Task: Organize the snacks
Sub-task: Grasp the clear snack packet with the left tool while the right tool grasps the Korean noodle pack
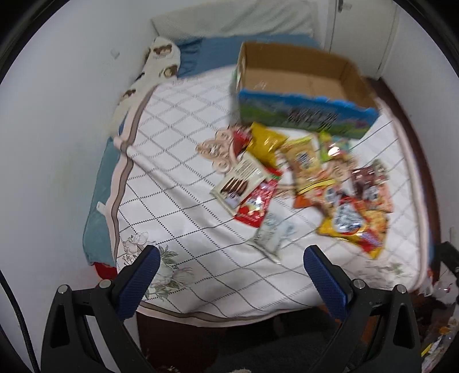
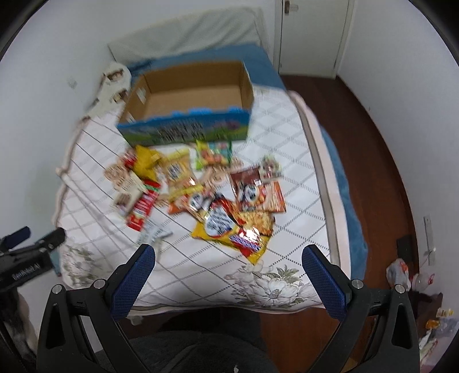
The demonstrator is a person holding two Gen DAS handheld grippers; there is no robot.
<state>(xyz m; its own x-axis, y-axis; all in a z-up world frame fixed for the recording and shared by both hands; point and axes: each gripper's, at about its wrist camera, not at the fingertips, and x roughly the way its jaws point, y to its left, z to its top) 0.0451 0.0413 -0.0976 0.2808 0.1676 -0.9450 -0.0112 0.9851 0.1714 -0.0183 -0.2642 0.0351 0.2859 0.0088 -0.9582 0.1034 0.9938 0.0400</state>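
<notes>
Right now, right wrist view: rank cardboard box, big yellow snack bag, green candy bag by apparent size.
1. cardboard box, largest though farthest.
2. big yellow snack bag, but nearest the camera, so maybe inflated.
3. green candy bag, smallest.

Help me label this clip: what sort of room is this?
Most likely a bedroom: a bed with a quilted cover, a pillow at its head, and a closed door beyond.

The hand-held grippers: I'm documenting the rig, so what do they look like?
Each hand-held gripper, left and right, has a black frame with triangular cutouts, silver screws and two fingers faced with textured blue pads. White lettering marks the left body in the right wrist view; a black cable edges the left view.
</notes>
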